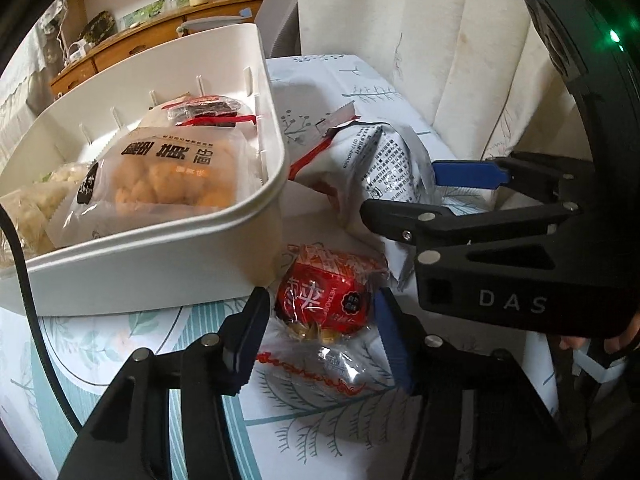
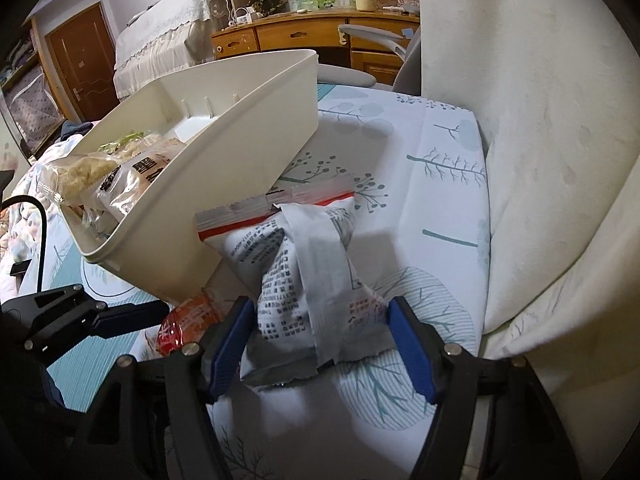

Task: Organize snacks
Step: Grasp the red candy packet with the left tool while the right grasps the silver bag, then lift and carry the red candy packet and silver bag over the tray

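My left tool (image 1: 320, 332) hangs spread around the small red foil-wrapped snack in crinkly clear film (image 1: 326, 300), blue pads flanking it at 9 and 3 o'clock but seemingly not yet pressing; the snack lies on the tree-printed cloth surface (image 1: 320, 432), just beside the near corner of the white plastic bin (image 1: 160, 272). My right tool (image 2: 320, 344) is also spread, straddling the tail of the white printed pillow-shaped snack bag with a red-striped seal (image 2: 304, 264), which leans against the bin wall (image 2: 224, 200) at about 10 o'clock. The risks I judge from here: the two tools sit very close, and in the left wrist view the right tool (image 1: 404, 196) hovers just above the red snack at 1 o'clock, so lifting both together could knock them. The loose film may slip from the pads if I pinch only wrapper. The bin already holds the orange pastry pack (image 1: 168, 176) and others, so dropping in carelessly could spill over the rim.
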The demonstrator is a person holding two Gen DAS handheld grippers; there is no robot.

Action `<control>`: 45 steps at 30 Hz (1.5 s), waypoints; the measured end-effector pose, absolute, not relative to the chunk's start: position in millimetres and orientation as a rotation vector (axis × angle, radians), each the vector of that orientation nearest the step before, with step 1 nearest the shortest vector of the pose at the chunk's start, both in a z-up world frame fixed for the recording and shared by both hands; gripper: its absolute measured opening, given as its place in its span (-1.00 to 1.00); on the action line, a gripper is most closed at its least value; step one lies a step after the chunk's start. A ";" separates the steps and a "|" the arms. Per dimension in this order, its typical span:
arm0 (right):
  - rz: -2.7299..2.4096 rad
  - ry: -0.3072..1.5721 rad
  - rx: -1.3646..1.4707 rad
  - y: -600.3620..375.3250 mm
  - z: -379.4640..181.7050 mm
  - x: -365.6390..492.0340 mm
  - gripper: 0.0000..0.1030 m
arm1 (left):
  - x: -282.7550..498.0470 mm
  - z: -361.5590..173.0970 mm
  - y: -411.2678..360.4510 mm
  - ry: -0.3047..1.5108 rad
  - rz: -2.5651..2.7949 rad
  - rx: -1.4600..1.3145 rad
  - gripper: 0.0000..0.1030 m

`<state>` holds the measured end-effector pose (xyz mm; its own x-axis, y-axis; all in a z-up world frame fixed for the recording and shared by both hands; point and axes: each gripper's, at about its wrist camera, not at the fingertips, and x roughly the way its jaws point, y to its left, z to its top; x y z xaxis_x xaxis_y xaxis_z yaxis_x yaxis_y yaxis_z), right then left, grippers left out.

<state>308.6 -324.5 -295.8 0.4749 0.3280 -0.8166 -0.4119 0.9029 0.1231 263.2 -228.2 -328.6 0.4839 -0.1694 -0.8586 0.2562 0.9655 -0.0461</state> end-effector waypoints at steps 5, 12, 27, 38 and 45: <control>0.436 1.004 -0.065 -326.7 -296.9 310.0 0.23 | 263.0 -328.8 -224.6 1.045 -0.253 0.076 0.00; 0.401 1.074 -0.029 -327.5 -295.8 306.9 0.11 | 254.5 -323.6 -215.8 1.120 -0.267 0.049 -0.03; 0.268 1.279 0.135 -315.2 -278.1 262.3 0.07 | 202.8 -265.6 -145.6 1.211 -0.353 0.033 -0.03; 0.127 1.205 0.274 -295.3 -221.6 234.9 0.07 | 218.2 -194.6 -77.5 1.107 -0.370 0.041 -0.03; 0.073 1.077 0.335 -275.7 -186.9 230.7 0.07 | 231.9 -165.9 -44.4 1.098 -0.421 0.062 -0.03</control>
<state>230.7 -275.7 -186.9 0.4766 0.2205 -0.8510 0.1037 0.9472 0.3035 231.9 -44.4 -165.9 0.3851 -0.3000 -0.8727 0.3604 0.9195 -0.1570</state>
